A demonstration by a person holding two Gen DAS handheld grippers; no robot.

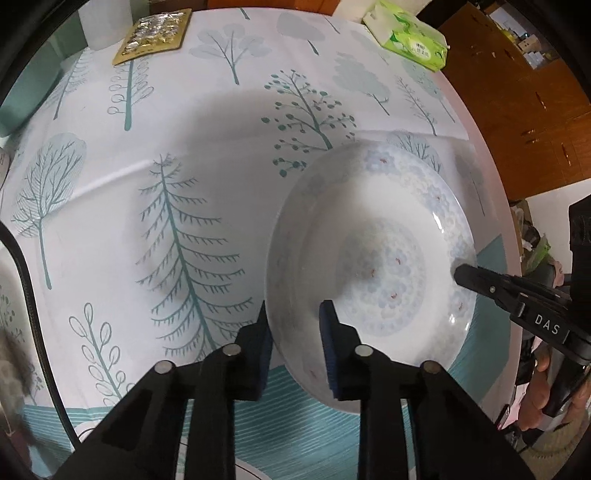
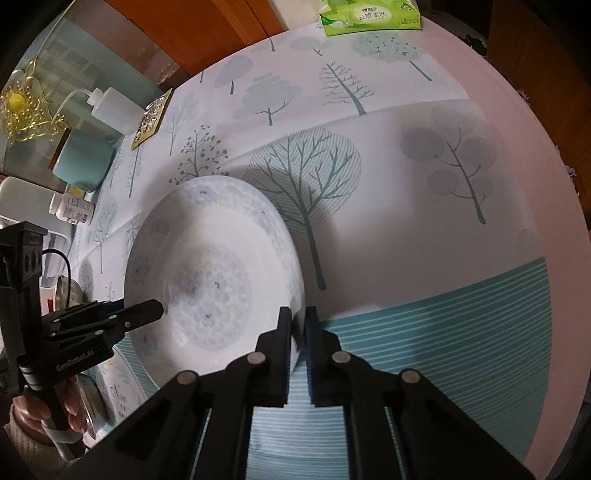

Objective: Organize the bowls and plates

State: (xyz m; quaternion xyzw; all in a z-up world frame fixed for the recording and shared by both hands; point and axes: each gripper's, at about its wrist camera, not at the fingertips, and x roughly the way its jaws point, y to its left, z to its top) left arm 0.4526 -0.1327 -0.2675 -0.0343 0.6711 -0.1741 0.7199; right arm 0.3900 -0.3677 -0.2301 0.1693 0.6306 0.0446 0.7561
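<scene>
- The left claw (image 1: pixel 295 325) has its fingers on either side of the near-left rim of a white flowered plate (image 1: pixel 373 273), pinching it.
- The right claw (image 2: pixel 298 325) is clamped on the same plate's opposite rim.
- The plate sits between both claws, tilted over the worktop (image 1: pixel 184 177), which carries a tree-print cloth.
- Farther off lie a gold blister pack (image 1: pixel 153 35) at far left and a green tissue pack (image 1: pixel 408 35) at far right.
</scene>
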